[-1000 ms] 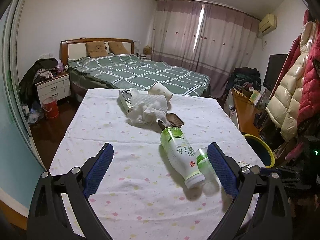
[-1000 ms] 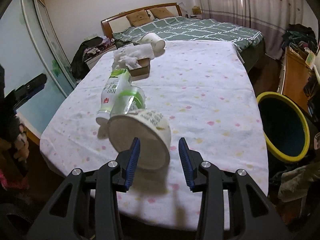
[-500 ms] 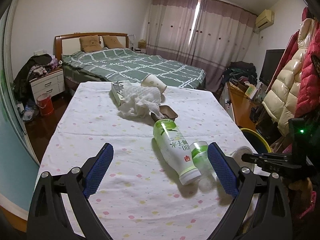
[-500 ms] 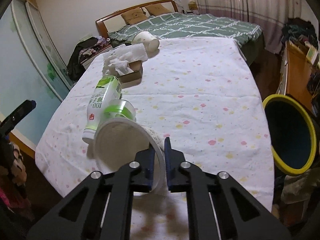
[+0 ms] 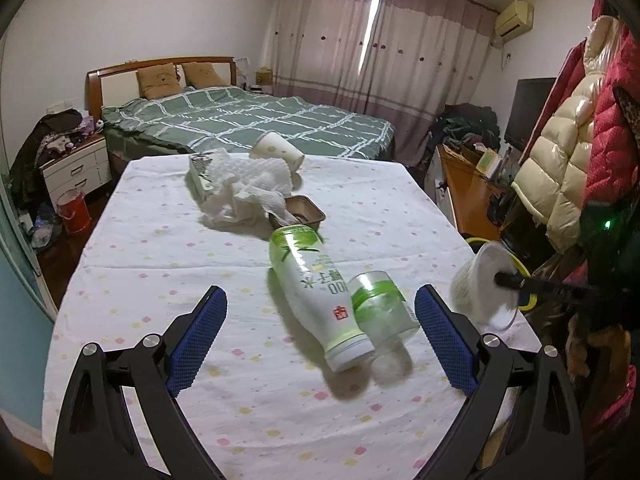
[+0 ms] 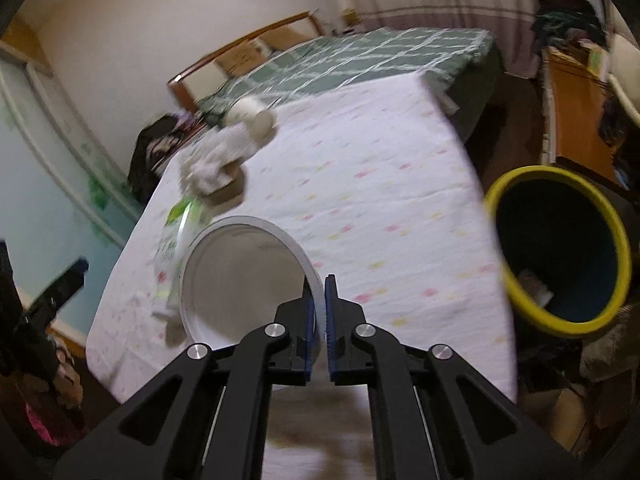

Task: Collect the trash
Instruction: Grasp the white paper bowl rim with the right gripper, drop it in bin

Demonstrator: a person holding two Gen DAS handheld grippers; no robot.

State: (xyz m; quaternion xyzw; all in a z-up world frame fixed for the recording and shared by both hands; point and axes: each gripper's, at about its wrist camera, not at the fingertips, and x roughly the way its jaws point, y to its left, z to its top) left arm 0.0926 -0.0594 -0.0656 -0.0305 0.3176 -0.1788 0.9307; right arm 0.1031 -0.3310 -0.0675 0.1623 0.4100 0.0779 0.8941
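Note:
My right gripper (image 6: 319, 292) is shut on the rim of a white paper cup (image 6: 240, 280) and holds it above the table's near right edge; the cup also shows in the left wrist view (image 5: 482, 290). A yellow-rimmed bin (image 6: 560, 248) stands on the floor to the right. My left gripper (image 5: 320, 320) is open and empty over the table. Between its fingers lie a green-and-white bottle (image 5: 316, 288) and a clear plastic cup (image 5: 382, 312). Farther back lie crumpled white paper (image 5: 248, 184), a brown tray (image 5: 298, 210) and another paper cup (image 5: 276, 152).
The table (image 5: 160, 248) has a white spotted cloth. A bed (image 5: 248, 120) stands behind it. A wooden desk (image 5: 464, 184) and hanging coats (image 5: 572, 152) fill the right side. A nightstand (image 5: 76, 168) and a red bucket (image 5: 72, 214) are at the left.
My right gripper closed on the white cup's rim, lifted it off the table and swung right toward the bin. My left gripper stayed open and shifted slightly.

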